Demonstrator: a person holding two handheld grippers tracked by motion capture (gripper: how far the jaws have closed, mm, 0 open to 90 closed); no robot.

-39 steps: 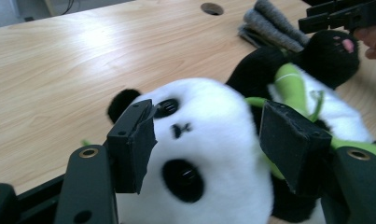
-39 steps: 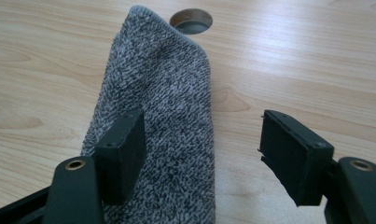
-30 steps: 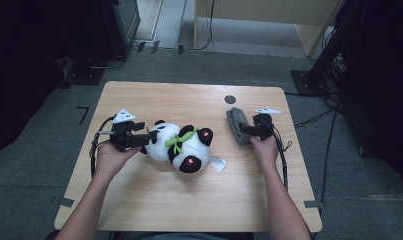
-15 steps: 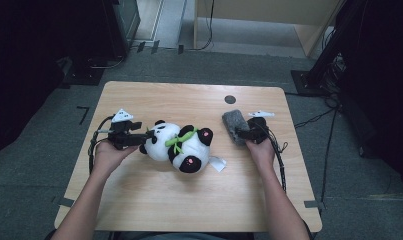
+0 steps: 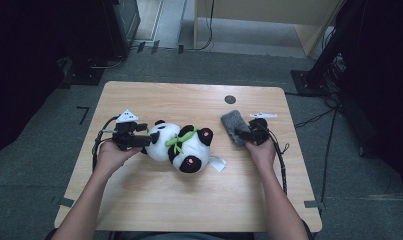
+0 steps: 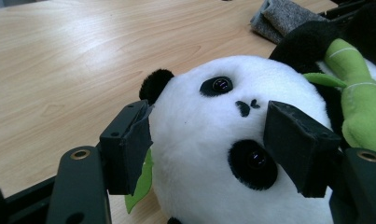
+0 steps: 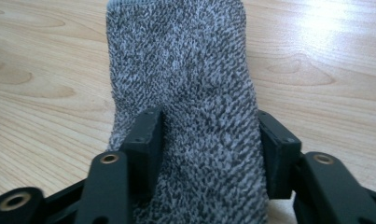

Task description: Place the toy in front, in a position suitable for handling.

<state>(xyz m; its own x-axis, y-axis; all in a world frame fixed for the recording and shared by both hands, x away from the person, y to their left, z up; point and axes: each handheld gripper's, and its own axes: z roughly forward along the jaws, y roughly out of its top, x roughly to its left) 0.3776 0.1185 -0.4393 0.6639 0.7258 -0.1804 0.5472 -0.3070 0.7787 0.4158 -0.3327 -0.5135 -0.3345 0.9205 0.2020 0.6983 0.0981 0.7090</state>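
A black-and-white plush panda [image 5: 181, 145] lies on its back mid-table, with a green bamboo stalk [image 5: 179, 140] across its chest. My left gripper [image 5: 151, 137] has its pads against both sides of the panda's head [image 6: 213, 140]; its jaws have just been opening a little, with the head still between them. A grey knitted sock [image 5: 233, 125] lies flat to the right of the panda. My right gripper [image 5: 241, 135] holds the sock's near end [image 7: 185, 60], and its jaws have just been closing on it, so the pads now press both edges.
The wooden table [image 5: 189, 100] has a small dark round hole [image 5: 230, 99] just behind the sock. A white tag [image 5: 218, 164] sticks out of the panda toward the front. Cables trail from both grippers. Dark equipment stands on the floor around the table.
The right gripper has edged left onto the sock and its jaws have narrowed around it. The left gripper and the panda have stayed in place.
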